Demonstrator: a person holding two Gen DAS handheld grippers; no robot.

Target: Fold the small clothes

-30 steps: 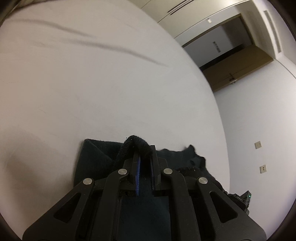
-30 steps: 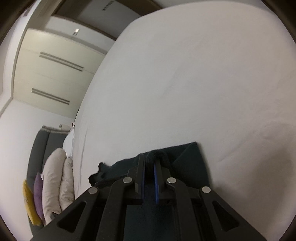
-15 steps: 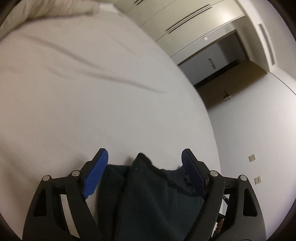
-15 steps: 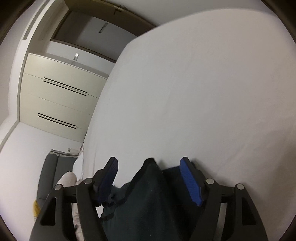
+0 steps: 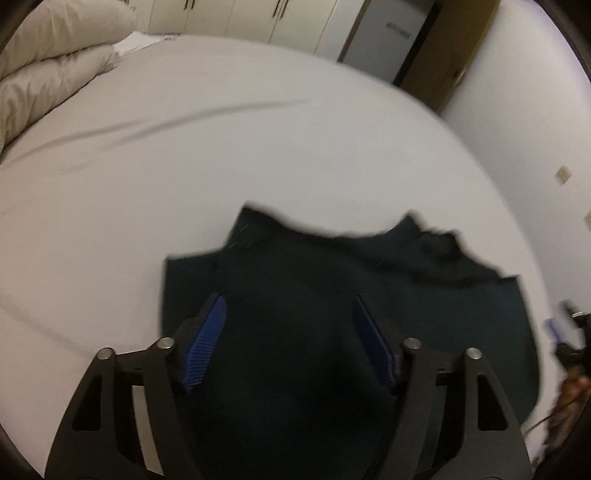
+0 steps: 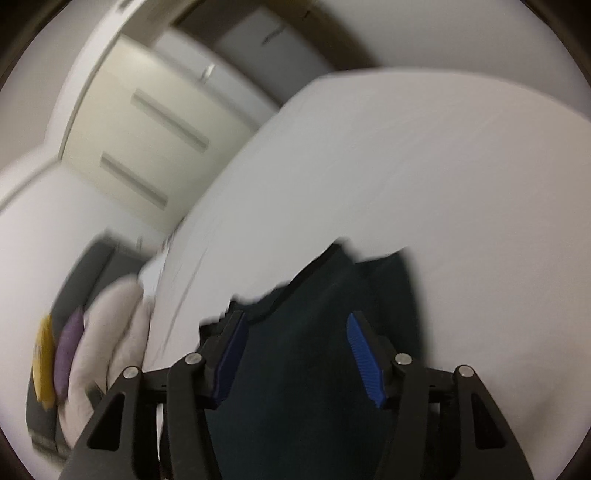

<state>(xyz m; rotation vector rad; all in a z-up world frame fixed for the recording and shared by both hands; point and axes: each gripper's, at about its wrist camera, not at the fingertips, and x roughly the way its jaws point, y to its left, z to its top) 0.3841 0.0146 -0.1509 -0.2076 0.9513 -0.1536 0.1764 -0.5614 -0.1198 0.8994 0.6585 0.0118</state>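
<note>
A dark green-black garment [image 5: 332, 295] lies on the white bed sheet [image 5: 221, 166]; its far edge is uneven, with peaks at left and right. My left gripper [image 5: 290, 306] is open above its near part, blue pads [image 5: 205, 343] wide apart, holding nothing. In the right wrist view the same garment [image 6: 317, 332] lies folded below my right gripper [image 6: 295, 325], which is open and empty, with blue pads [image 6: 365, 362] spread. The right gripper [image 5: 570, 332] shows at the right edge of the left wrist view. Both views are motion-blurred.
Beige pillows [image 5: 48, 66] are piled at the bed's far left. Wardrobe doors [image 5: 258, 18] and a doorway [image 5: 388, 40] stand beyond the bed. In the right wrist view a grey sofa [image 6: 85, 273] with pale, purple and yellow cushions [image 6: 70, 350] stands left of the bed.
Both grippers opened and let go of the garment, then pulled back and up. The garment now lies flat on the sheet, more of it in view.
</note>
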